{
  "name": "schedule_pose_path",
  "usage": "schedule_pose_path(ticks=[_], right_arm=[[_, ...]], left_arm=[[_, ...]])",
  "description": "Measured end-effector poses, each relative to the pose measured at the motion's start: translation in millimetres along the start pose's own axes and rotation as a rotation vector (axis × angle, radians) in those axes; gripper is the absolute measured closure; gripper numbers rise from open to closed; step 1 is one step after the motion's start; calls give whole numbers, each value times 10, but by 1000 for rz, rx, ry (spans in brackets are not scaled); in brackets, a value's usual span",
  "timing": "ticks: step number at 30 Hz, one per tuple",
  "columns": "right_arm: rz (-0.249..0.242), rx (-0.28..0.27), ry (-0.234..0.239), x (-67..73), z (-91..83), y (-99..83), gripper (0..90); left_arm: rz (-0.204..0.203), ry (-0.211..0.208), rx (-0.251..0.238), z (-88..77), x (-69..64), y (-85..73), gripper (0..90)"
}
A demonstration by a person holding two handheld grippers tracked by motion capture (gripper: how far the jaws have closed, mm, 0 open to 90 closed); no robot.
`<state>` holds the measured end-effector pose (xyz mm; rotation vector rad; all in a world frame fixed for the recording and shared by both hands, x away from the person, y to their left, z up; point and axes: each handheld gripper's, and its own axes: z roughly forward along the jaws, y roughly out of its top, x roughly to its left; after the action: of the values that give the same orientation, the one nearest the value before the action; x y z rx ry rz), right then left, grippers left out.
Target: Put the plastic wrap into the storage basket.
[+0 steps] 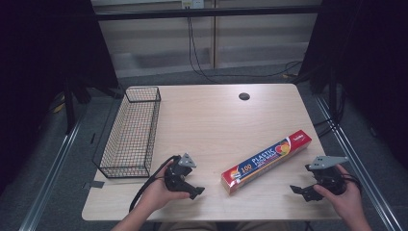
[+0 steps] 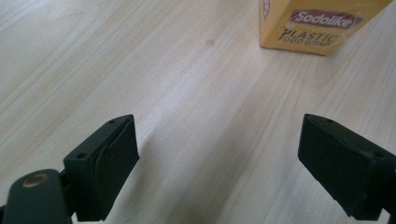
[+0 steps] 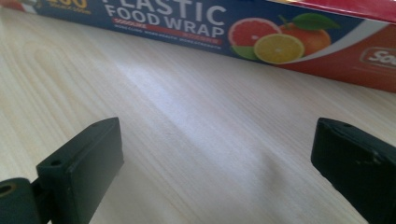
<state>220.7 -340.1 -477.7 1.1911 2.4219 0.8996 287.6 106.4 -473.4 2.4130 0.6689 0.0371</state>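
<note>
From the high view, I see my left gripper (image 1: 191,186) resting low on the table (image 1: 211,120), near the front edge, and my right gripper (image 1: 303,190) at the other side, also near the front edge. Between them lies the box of plastic food wrap (image 1: 266,160), flat on the wood and turned at an angle, its near end pointing toward my left hand. A wire basket (image 1: 131,132) stands at the left side of the table, well apart from the box and with nothing in it.

In the left gripper view, my jaws are spread wide with only bare wood between them. The yellow end of the box (image 2: 322,25) is ahead and a little to the right, not touched.

In the right gripper view, my jaws are also spread wide and hold nothing. The long printed side of the box (image 3: 261,35) runs across in front of me, near but apart.

I judge that I am in the approach step, before any grasp. For the next move, I think one gripper must come forward until the box sits between its jaws, across the narrow width, and then close; the basket seems the likely place for it.
</note>
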Motion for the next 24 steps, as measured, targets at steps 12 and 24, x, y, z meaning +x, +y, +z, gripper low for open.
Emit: schedule_pose_path(ticks=[12,24], right_arm=[[18,0,-45,5,-13,-30,10],[23,-11,-39,7,-11,-11,10]], left_arm=[[11,-45,-10,-16,27,129,116],[19,-95,-85,-40,-187,465,107]])
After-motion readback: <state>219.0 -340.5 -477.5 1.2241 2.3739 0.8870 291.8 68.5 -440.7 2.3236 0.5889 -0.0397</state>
